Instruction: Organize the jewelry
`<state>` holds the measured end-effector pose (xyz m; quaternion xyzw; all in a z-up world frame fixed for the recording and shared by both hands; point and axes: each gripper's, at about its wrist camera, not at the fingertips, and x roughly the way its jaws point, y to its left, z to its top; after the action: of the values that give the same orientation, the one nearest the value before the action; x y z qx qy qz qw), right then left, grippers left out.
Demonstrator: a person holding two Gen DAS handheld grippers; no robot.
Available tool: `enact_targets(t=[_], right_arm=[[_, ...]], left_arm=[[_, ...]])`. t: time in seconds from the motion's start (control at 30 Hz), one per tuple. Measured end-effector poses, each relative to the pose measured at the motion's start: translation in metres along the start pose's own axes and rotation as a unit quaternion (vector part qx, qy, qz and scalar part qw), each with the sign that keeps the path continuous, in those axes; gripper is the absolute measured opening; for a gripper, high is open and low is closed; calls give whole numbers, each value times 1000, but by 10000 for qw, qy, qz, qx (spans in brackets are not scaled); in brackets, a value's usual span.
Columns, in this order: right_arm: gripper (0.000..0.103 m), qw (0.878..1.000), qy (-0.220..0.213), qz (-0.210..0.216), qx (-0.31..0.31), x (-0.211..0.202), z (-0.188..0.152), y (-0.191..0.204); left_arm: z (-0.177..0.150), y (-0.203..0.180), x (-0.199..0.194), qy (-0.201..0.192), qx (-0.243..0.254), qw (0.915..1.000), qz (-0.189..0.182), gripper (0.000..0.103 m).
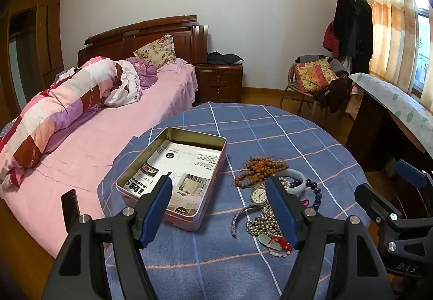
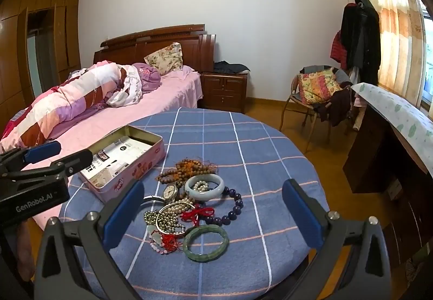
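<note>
An open pink tin box [image 1: 173, 178] [image 2: 127, 162], lined with printed paper, sits on the blue checked tablecloth. To its right lies a heap of jewelry: brown wooden beads [image 2: 186, 167], a pale jade bangle [image 2: 204, 186], a wristwatch [image 2: 170, 192], silver bead strands [image 2: 162, 218], a dark blue bead bracelet [image 2: 230, 214], red cord [image 2: 196, 213] and a green bangle [image 2: 206, 245]. My left gripper [image 1: 219, 181] hovers open over the tin's near right corner, holding nothing. My right gripper [image 2: 213, 186] stands wide open above the heap, holding nothing.
The round table [image 2: 270, 137] stands beside a bed with pink sheets [image 1: 89, 143]. A dark phone [image 1: 71, 205] rests at the bed's edge. A desk with a patterned cover [image 2: 400, 116] is at the right, and a chair with cushions [image 2: 316, 94] stands beyond the table.
</note>
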<state>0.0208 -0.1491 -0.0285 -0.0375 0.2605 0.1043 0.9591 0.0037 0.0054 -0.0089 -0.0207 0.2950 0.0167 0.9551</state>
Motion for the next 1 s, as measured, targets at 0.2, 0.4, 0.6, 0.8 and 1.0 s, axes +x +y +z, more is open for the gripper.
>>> enact_targets(t=[0.2, 0.4, 0.6, 0.8, 1.0], right_arm=[[103, 10000, 5, -4, 4, -1, 1, 0], [103, 10000, 5, -6, 5, -1, 1, 0], [103, 10000, 9, -8, 6, -1, 0, 0], [103, 10000, 18, -6, 5, 0, -1, 1], [103, 10000, 24, -1, -3, 1, -3, 1]], left_arm=[[0, 0, 0, 5, 7, 10000, 18, 72], [-1, 1, 1, 16, 3, 10000, 19, 72], [0, 1, 1, 14, 8, 10000, 24, 72], [-1, 2, 1, 24, 2, 10000, 35, 72], [-2, 4, 3, 37, -5, 10000, 49, 72]])
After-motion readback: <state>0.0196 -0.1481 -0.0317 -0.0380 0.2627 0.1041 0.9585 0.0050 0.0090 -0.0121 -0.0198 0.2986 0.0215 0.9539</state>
